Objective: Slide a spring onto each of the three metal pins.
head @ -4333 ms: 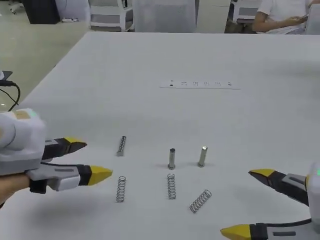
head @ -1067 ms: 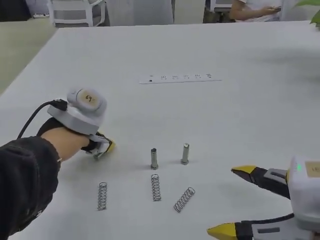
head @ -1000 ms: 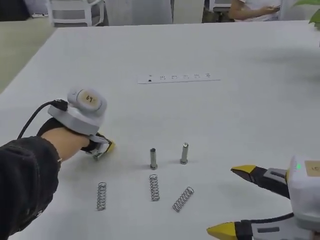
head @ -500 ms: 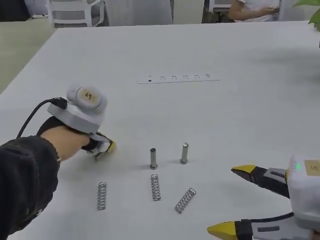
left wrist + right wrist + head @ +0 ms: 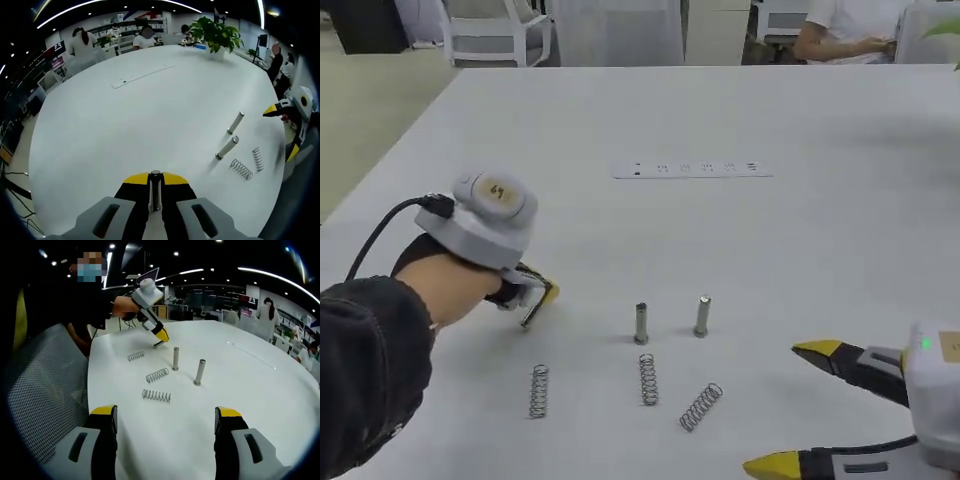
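Two upright pins (image 5: 641,323) (image 5: 702,315) stand with open tabletop (image 5: 720,230) beyond. My left gripper (image 5: 155,176) is clenched on the third pin (image 5: 155,194); my right gripper (image 5: 166,412) hangs released by the edge.

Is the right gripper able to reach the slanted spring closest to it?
Probably yes. The right gripper has its jaws open and empty, with bare table between it and the slanted spring. The left gripper, shut on a pin, is off to the other side.

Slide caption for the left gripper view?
Left gripper shut on one metal pin; two upright pins and two springs beyond.
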Tool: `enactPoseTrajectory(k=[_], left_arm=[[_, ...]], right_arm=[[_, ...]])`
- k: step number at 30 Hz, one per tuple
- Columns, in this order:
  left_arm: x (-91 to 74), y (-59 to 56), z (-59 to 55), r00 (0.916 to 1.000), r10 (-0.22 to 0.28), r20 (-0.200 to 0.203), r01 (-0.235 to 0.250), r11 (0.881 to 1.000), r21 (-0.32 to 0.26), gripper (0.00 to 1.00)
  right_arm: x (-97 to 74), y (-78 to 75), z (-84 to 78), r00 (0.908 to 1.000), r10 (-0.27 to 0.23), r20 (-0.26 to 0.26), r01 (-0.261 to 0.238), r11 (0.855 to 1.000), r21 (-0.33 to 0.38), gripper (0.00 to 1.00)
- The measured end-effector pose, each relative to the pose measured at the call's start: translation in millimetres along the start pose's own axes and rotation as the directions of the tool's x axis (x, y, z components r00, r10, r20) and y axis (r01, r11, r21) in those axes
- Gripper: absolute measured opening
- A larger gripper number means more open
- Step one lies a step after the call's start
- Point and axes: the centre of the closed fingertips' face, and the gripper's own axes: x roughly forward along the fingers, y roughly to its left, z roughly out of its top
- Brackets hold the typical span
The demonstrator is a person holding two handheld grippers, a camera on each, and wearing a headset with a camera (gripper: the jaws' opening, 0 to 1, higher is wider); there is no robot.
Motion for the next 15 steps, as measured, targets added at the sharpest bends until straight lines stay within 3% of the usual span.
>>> enactPoseTrajectory(k=[15], left_arm=[[-20.6,-1.7,-11.5,0.9991,0.010,0.040,-0.009,1.000,-0.017,0.00]], right_arm=[[0.7,3.1,1.8,1.0000,0.009,-0.003,-0.009,1.000,-0.011,0.79]])
